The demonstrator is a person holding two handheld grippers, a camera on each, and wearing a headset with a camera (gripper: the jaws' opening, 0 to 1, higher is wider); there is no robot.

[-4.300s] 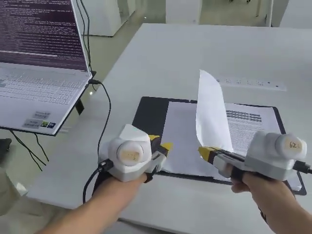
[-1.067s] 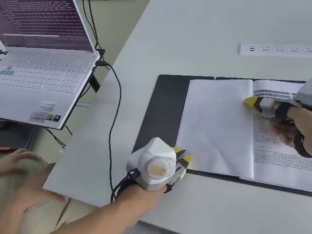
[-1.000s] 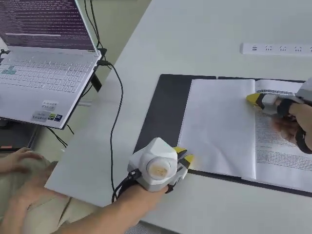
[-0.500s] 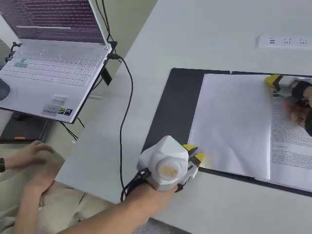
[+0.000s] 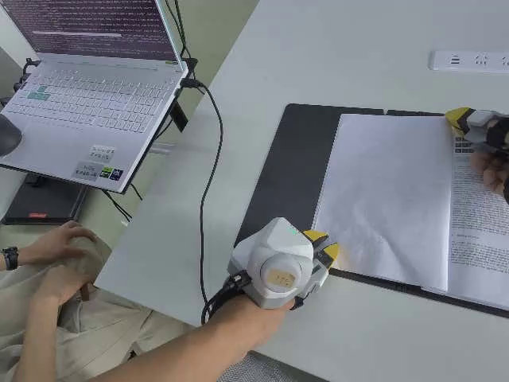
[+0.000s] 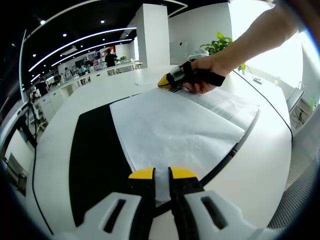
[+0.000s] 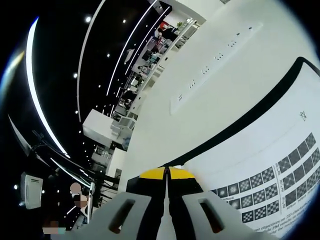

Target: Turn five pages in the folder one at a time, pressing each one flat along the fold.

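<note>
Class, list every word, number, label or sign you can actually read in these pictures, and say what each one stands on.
No text here can be read well enough to quote.
On the laptop screen: lines of terminal text, too small.
On the laptop stickers: blurred.
On the printed page: paragraphs too small; the right gripper view shows chequered squares, no legible words.
On the power strip: markings too small.
</note>
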